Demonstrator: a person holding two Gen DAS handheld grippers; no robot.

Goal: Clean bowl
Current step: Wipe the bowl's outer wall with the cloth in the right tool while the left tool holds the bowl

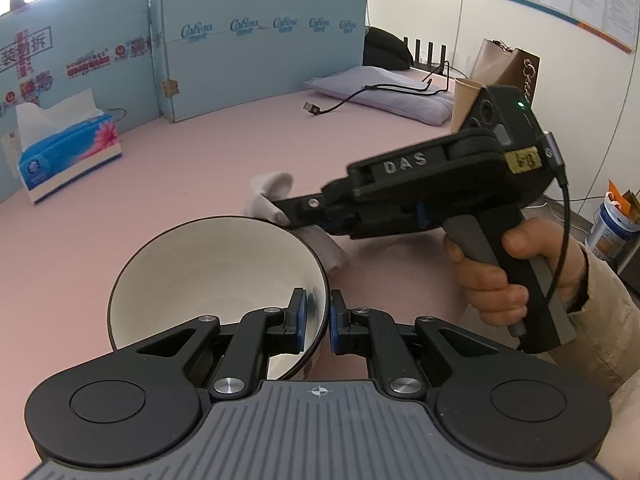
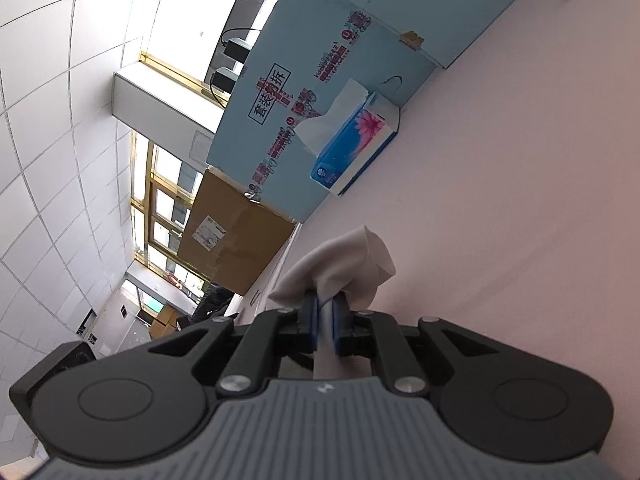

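Note:
A bowl [image 1: 208, 272], white inside with a dark rim, is tilted over the pink table. My left gripper [image 1: 318, 316] is shut on the bowl's near right rim, one pad inside and one outside. My right gripper [image 1: 286, 214] comes in from the right, just beyond the bowl's far rim, shut on a crumpled white tissue [image 1: 272, 196]. In the right wrist view the right gripper [image 2: 325, 322] pinches the tissue [image 2: 344, 268] between its blue pads; the bowl does not show there.
A blue tissue box [image 1: 68, 152] stands at the left by the light-blue cardboard wall [image 1: 260, 40]; it also shows in the right wrist view [image 2: 356, 140]. A folded grey cloth [image 1: 384, 88] with a black cable, a paper cup [image 1: 466, 100] and a bag lie at the far right.

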